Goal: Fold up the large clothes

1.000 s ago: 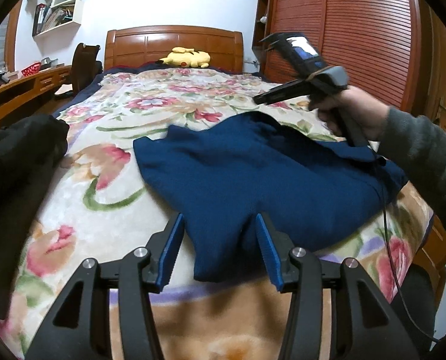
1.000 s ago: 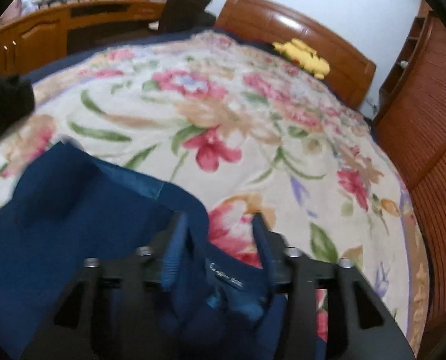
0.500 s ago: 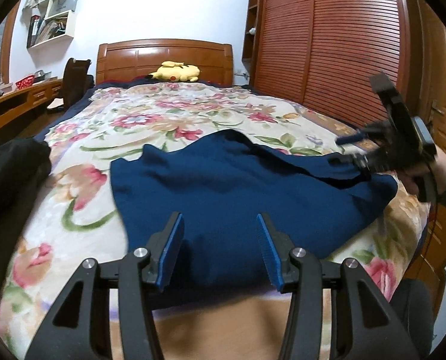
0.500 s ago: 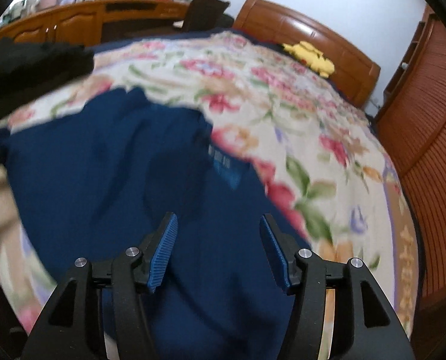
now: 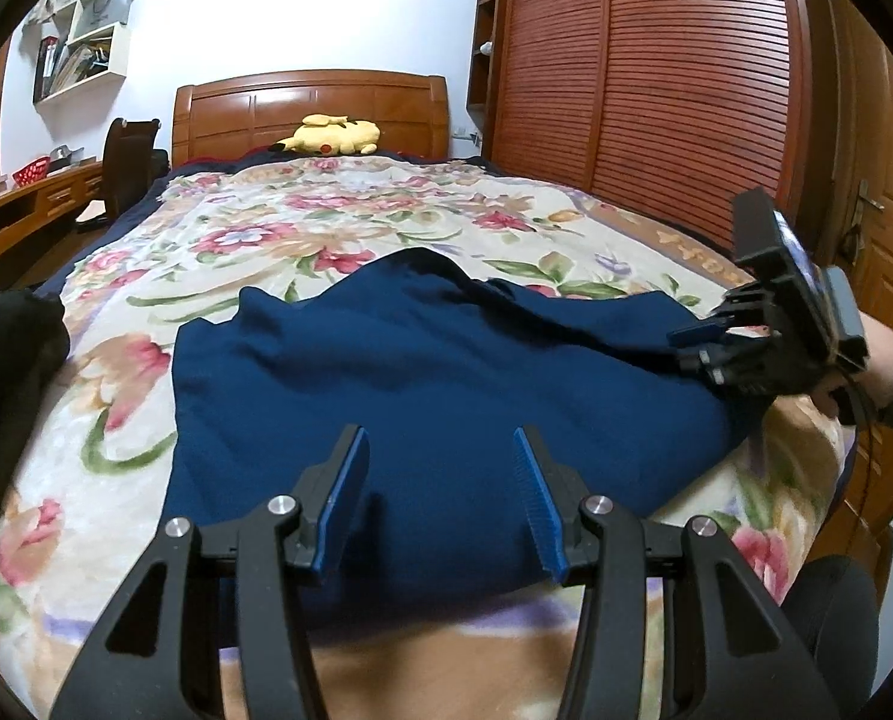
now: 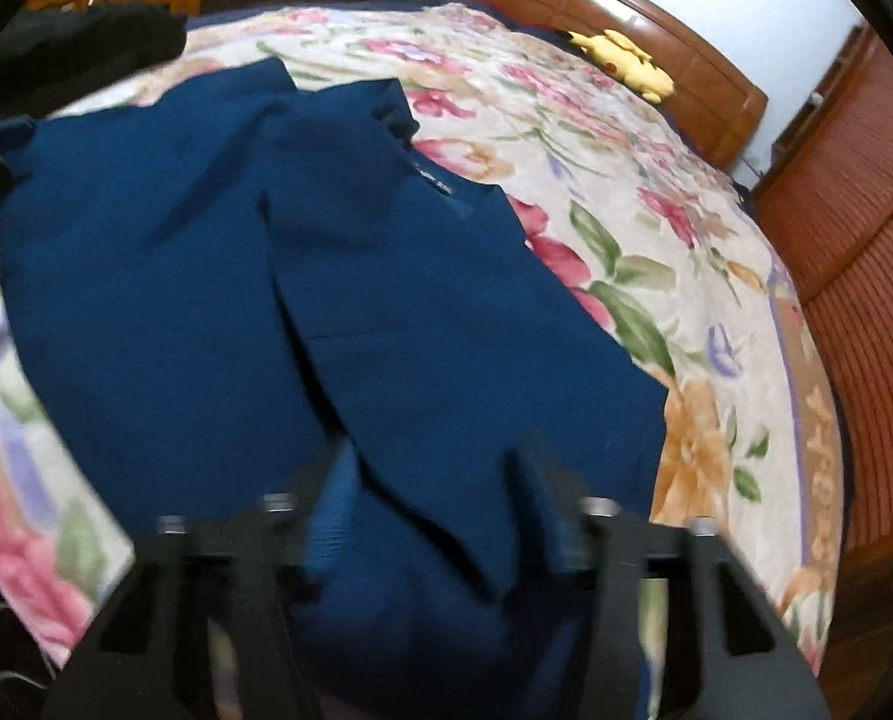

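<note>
Grippers at an early stage: our right gripper (image 6: 428,480) is closing on cloth at the near right edge of the bed (image 5: 386,210); our left gripper (image 5: 440,492) hangs apart, empty, over the navy garment (image 5: 422,372), spread and still unfolded.

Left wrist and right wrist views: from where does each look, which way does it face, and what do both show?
Left wrist: on the left claw at the bed's foot, facing the headboard over the blue garment; shows the right claw and a hand.
Right wrist: on the right claw, angled down across the garment's right edge; its closing jaws, blurred, have cloth between them.
Shared: garment, floral blanket, yellow plush toy.
</note>
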Tool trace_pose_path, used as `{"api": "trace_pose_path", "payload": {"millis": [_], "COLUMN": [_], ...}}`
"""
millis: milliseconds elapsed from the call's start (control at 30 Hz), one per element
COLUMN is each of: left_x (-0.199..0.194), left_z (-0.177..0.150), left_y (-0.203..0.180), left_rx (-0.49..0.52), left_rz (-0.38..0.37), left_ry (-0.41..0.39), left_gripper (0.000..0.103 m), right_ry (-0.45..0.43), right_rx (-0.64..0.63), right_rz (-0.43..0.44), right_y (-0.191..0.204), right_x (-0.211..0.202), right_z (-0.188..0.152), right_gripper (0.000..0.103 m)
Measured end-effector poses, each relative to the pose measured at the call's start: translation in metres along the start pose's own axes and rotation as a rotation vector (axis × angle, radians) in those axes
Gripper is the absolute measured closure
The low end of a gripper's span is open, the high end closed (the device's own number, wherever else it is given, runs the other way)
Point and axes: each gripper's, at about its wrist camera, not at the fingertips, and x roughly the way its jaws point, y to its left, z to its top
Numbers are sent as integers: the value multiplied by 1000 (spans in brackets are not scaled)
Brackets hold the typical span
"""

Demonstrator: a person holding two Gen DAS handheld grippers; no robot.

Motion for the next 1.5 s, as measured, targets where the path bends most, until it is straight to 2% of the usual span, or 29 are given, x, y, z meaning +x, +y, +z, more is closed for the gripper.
{"api": "trace_pose_path", "payload": {"millis": [33, 133, 300, 533, 633, 700, 733, 767, 800, 900, 1000, 1067, 1233, 1400, 1433, 1467, 1500], "left_x": [1, 2, 6, 9, 10, 10, 10, 9, 7, 3, -3, -6, -6, -3, -3, -3, -2], "left_z": [-1, -2, -4, -6, -7, -8, -7, -7, -8, -7, -8, -9, -13, -19, -21, -22, -23], "left_y": [0, 1, 7, 8, 8, 9, 10, 11, 12, 17, 26, 35, 54, 58, 58, 58, 59], "left_rx": [1, 4, -3, 7, 10, 9, 7, 4, 1, -4, -17, -33, -75, -74, -72, -71, -69], "left_rz": [2, 11, 23, 29, 32, 35, 37, 39, 41, 49, 74, 95, 131, 156, 158, 159, 161], "left_ry": [2, 8, 22, 33, 40, 41, 39, 36, 34, 25, 14, 11, 17, 34, 37, 39, 43], "left_gripper": [54, 54, 54, 54, 54, 54, 54, 54, 54, 54, 54, 54, 54, 54, 54, 54, 54], "right_ry": [19, 17, -59, -68, -60, -54, -45, -39, -37, -34, 2, 31, 103, 84, 78, 71, 57], "right_rx": [-16, -27, 38, 148, 240, 308, 368, 405, 432, 416, 441, 437, 480, 588, 596, 597, 585], "right_rz": [-11, -53, -129, -224, -320, -380, -386, -366, -338, -294, -137, -88, -23, 77, 90, 103, 127], "right_y": [-4, -19, -68, -128, -152, -165, -175, -181, -186, -184, -178, -169, -161, -173, -174, -174, -172], "right_x": [7, 15, 11, 40, 58, 62, 61, 61, 60, 54, 54, 58, 84, 89, 88, 87, 86], "right_z": [3, 16, 52, 92, 102, 105, 103, 100, 96, 85, 61, 47, 21, 12, 12, 12, 13], "right_gripper": [93, 98, 99, 99, 99, 91, 74, 58, 56, 55, 55, 55, 55, 55, 56, 66, 84]}}
